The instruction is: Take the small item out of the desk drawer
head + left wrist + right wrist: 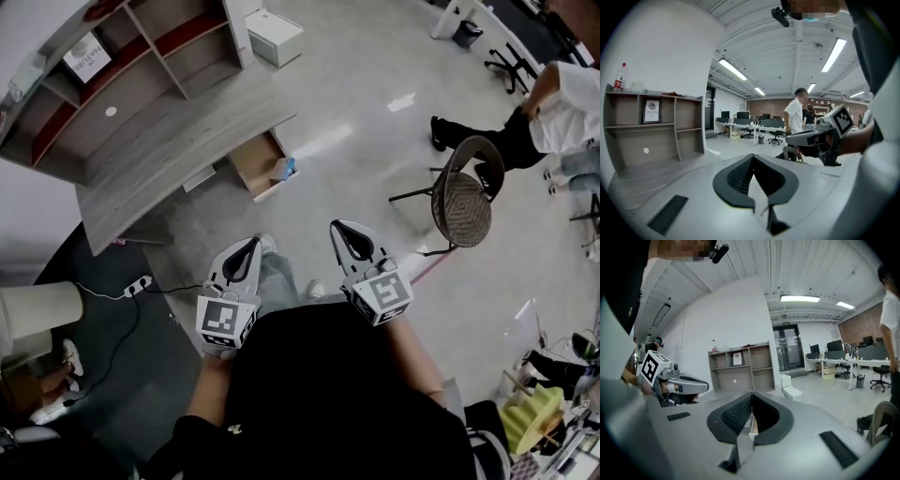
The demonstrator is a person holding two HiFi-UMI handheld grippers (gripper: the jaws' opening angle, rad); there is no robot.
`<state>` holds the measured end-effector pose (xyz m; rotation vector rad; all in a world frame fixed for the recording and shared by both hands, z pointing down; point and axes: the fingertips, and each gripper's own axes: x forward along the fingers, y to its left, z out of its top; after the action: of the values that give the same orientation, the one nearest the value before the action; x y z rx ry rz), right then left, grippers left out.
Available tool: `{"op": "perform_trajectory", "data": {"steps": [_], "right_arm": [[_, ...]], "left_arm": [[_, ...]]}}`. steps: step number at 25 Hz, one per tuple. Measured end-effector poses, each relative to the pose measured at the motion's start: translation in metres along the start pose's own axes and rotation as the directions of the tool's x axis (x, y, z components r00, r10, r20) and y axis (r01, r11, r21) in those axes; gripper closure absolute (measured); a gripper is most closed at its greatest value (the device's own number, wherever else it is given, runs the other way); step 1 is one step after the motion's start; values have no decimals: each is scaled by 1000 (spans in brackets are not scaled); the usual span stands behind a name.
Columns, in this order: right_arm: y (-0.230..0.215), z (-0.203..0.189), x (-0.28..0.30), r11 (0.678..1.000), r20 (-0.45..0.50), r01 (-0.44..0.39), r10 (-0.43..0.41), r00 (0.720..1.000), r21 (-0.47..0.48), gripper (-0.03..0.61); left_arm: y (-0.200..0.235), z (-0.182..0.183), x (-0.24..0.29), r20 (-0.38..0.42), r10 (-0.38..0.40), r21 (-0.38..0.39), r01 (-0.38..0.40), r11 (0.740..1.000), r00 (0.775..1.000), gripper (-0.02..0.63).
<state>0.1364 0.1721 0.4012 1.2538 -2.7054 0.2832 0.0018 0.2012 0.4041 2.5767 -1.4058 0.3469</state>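
A grey wooden desk (pixel 178 141) with a shelf unit stands at the upper left of the head view. Its wooden drawer (pixel 255 161) is pulled open toward the floor, and a small blue-and-white item (pixel 286 169) lies at its front corner. My left gripper (pixel 255 243) and right gripper (pixel 339 228) hover side by side close to my body, well short of the drawer. Both are shut with nothing between the fingers. In the left gripper view my left gripper (pixel 752 156) shows touching tips; the right gripper view shows the right gripper (pixel 752 393) the same way.
A wicker-backed chair (pixel 464 202) stands on the floor to the right. Behind the desk sits a white box (pixel 274 36). A power strip (pixel 139 284) with a cable lies at the left. A person in white (pixel 562 112) sits at the far right.
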Motion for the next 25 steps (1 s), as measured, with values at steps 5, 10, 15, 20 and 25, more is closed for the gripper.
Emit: {"op": "perform_trajectory", "data": {"steps": [5,10,15,20,25], "right_arm": [[-19,23,65,999,-18,44,-44,999,-5,581],[-33,32,136,997,-32,78,-79,996,-19,581],[-40,44,191,992,-42,125,-126,991,-24,581],[-50,43,214,986,-79,165,-167,983,-24,581],[-76,33,213,977,-114,211,-211,971,-11,581]], "left_arm": [[61,11,44,4,-38,-2,38,999,999,606],[131,17,77,-7,-85,-5,85,996,996,606],[183,9,101,-42,-140,-3,140,990,989,606],[209,-7,129,-92,-184,-17,183,983,979,606],[206,-27,163,-148,-219,-34,216,976,964,606]]}}
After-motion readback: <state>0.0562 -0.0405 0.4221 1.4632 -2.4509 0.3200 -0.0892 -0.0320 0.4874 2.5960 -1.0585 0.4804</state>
